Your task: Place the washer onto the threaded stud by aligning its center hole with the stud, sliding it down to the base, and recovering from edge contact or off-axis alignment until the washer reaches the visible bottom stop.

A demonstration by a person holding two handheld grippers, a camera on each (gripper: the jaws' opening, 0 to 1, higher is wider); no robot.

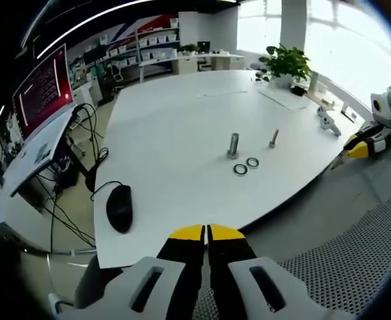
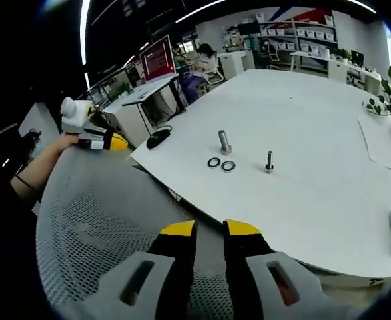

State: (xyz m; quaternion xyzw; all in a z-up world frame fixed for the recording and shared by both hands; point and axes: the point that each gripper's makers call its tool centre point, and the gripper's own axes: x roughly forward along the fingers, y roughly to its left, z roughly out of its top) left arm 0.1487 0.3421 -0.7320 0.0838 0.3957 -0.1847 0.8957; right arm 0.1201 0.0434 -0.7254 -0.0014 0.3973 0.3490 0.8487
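both grippers hang well back from the white table (image 2: 302, 107): left gripper (image 1: 206, 233) closed and empty, right gripper (image 2: 210, 229) slightly parted, empty. the flat washers (image 2: 221, 164) could skid when pinched, or catch on the threaded stud (image 2: 224, 141).

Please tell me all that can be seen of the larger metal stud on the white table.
The larger silver metal stud stands upright on the white table, on a wider base. It looks like steel. Two dark metal washers lie flat just beside it; none sits on it. A thinner stud stands apart. Nothing grips it.

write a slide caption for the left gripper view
Left gripper shut, short of white table holding two studs and two washers.
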